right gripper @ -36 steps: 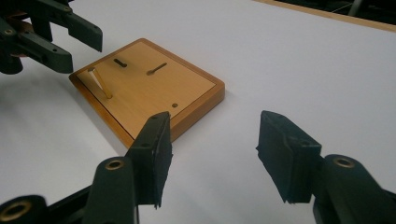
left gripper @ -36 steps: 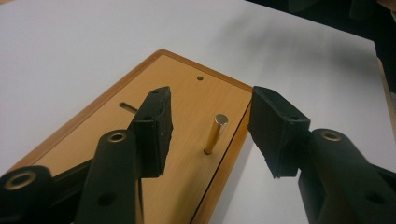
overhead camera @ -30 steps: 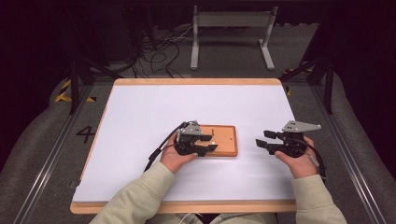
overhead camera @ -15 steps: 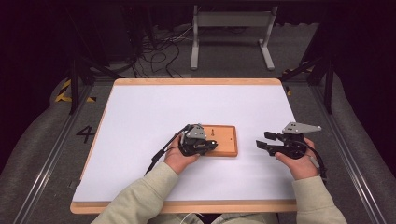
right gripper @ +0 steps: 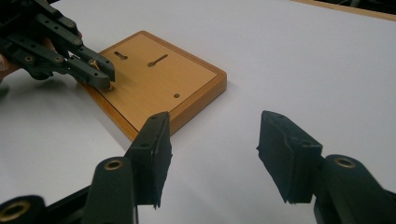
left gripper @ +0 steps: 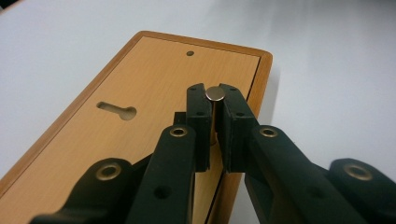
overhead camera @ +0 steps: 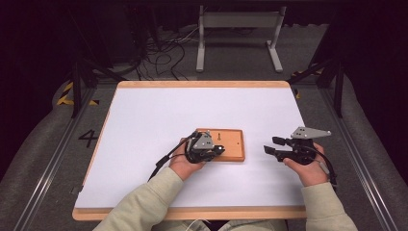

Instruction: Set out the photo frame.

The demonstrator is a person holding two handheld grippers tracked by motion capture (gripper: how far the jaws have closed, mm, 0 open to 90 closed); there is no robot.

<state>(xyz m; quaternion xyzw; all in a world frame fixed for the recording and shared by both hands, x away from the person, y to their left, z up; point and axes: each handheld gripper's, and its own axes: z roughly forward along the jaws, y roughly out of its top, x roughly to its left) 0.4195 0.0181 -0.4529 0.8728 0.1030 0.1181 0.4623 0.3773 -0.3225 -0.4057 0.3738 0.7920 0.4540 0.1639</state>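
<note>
My left gripper (left gripper: 214, 109) has just been closing and now clamps a small metal pin (left gripper: 215, 94), upright at the near-left corner of the wooden board (overhead camera: 231, 143); pin's base is hidden, prob. seated in the board. My right gripper (right gripper: 212, 156) hovers right of the board, jaws apart, nothing btw them.

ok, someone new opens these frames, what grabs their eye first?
The left tool, clamped on a small upright metal pin standing on the wooden board near the middle of the white table. Next, the right tool, open and with nothing between its jaws, sits right of the board.
</note>
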